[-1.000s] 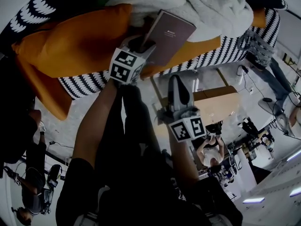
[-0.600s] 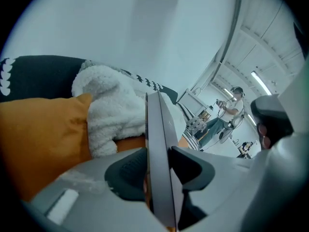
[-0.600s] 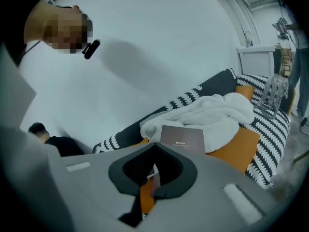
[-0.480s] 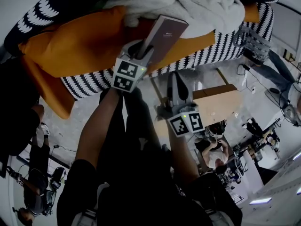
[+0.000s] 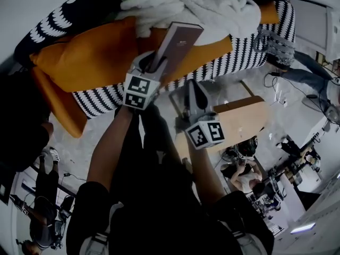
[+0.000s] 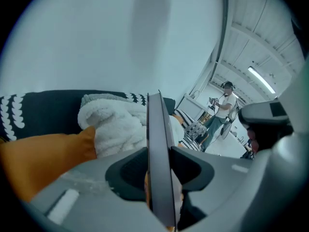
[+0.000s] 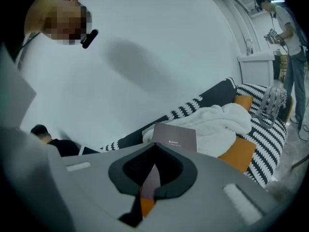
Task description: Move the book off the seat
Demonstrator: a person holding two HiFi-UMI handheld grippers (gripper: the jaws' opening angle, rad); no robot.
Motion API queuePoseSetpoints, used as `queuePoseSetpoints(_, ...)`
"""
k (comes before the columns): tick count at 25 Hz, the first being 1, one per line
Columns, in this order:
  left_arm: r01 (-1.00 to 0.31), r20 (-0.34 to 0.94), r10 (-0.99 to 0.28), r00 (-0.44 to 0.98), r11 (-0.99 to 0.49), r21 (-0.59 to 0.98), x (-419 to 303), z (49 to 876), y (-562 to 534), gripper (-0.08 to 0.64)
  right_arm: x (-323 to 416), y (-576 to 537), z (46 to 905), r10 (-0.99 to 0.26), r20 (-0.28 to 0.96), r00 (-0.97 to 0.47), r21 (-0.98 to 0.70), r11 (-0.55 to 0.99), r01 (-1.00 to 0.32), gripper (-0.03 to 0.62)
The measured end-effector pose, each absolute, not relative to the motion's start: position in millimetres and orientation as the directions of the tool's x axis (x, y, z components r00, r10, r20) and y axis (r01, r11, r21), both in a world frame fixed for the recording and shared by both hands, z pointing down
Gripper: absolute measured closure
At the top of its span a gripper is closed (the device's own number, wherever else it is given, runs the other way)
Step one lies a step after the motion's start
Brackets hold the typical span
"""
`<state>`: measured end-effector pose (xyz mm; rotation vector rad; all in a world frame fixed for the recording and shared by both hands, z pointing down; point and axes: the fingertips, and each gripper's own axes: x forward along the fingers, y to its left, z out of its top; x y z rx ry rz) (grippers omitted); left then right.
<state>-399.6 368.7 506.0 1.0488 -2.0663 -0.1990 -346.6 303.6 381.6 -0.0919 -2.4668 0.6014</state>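
Two grippers work before a sofa. Nearest, the right gripper (image 5: 192,89) hangs clenched on nothing. The left gripper (image 5: 154,64), its jaws just closing, pinches the brown book (image 5: 179,42), now tipped steeper and seemingly lifted off the orange seat cushion (image 5: 90,57). A heaped white blanket (image 5: 196,7) crowds it behind.

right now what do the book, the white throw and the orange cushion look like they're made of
Book: stiff card or board cover, matte grey-brown; it juts out flat and unbent though gripped at one end. Throw: white fleece or sherpa, judging by its nubby pile. Cushion: probably woven cloth, matte orange with soft folds.
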Motion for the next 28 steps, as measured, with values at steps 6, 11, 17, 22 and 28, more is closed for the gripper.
queuePoseSetpoints(6,-0.624,0.550,-0.738,-0.392,0.652,0.431,-399.5,457.0,376.1,0.401,-341.9,307.0,355.5,0.207,0.496,-0.843,-0.448,0.893,-0.044,0.588)
queuePoseSetpoints(11,-0.633,0.521,-0.734,-0.436,0.662,0.402,-398.0,410.0,385.1,0.402,-334.1,307.4,326.8,0.207,0.463,-0.862,-0.440,0.898,-0.021,0.588)
queuePoseSetpoints(17,-0.657,0.476,-0.736,-0.482,0.663,0.359,-388.8,351.1,389.2,0.402,-325.3,304.8,294.8,0.212,0.416,-0.884,-0.426,0.905,0.017,0.588)
queuePoseSetpoints(22,-0.667,0.443,-0.734,-0.514,0.667,0.331,-371.9,308.0,393.7,0.402,-316.9,308.5,266.2,0.236,0.369,-0.899,-0.413,0.908,0.069,0.588)
queuePoseSetpoints(28,-0.669,0.396,-0.730,-0.557,0.677,0.307,-352.8,256.6,402.3,0.402,-301.9,320.8,231.8,0.267,0.314,-0.911,-0.397,0.909,0.129,0.588)
